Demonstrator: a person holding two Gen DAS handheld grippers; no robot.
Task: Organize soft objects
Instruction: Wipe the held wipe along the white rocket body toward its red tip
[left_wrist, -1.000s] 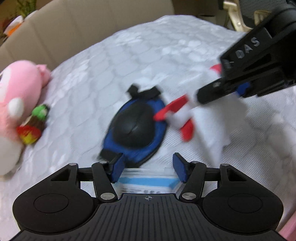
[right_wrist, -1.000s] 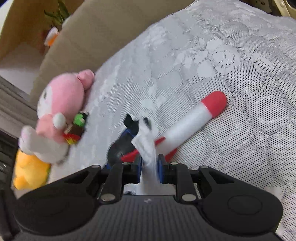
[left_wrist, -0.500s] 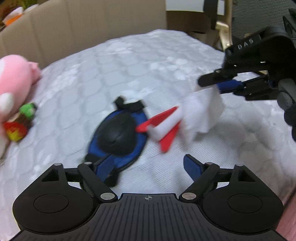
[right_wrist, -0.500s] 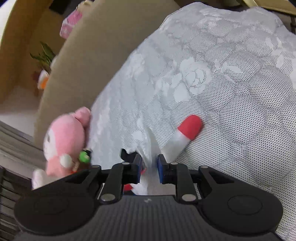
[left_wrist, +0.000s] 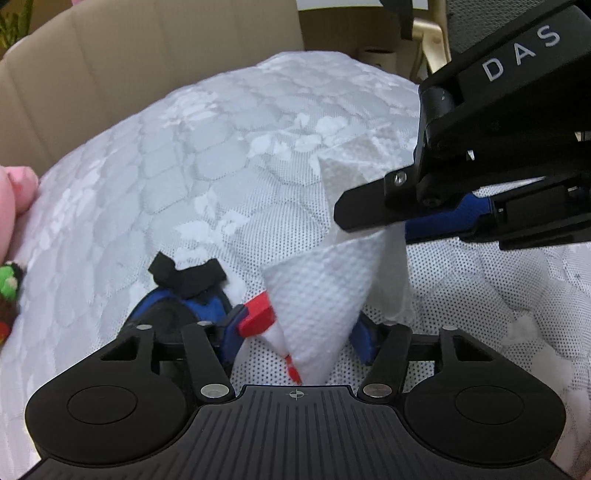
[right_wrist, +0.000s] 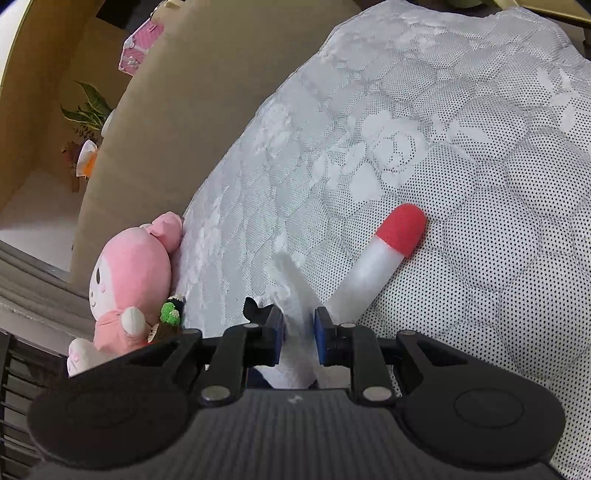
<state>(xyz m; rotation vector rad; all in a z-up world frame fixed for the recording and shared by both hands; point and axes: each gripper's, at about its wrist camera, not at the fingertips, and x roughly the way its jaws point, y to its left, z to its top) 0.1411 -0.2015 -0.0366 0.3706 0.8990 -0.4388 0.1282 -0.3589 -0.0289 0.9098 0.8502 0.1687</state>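
Left wrist view: a thin white paper towel (left_wrist: 325, 295) is held up over the white quilted bed cover (left_wrist: 207, 177) by the right gripper (left_wrist: 391, 229), pinched tight. It is light, floppy and easily torn, so a corner is best gripped. The left gripper (left_wrist: 295, 334) is closing around its low tip. "DAS" can be read on the right gripper.

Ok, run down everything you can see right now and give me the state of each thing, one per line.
Right gripper: shut on the white paper towel, which hangs from it.
Left gripper: fingers closing, the towel's lower corner between them, no grip seen yet.
Toy rocket: lying on the bed cover, tail under the towel.
Blue and black pouch: lying flat.
Pink plush: lying at the bed's edge.
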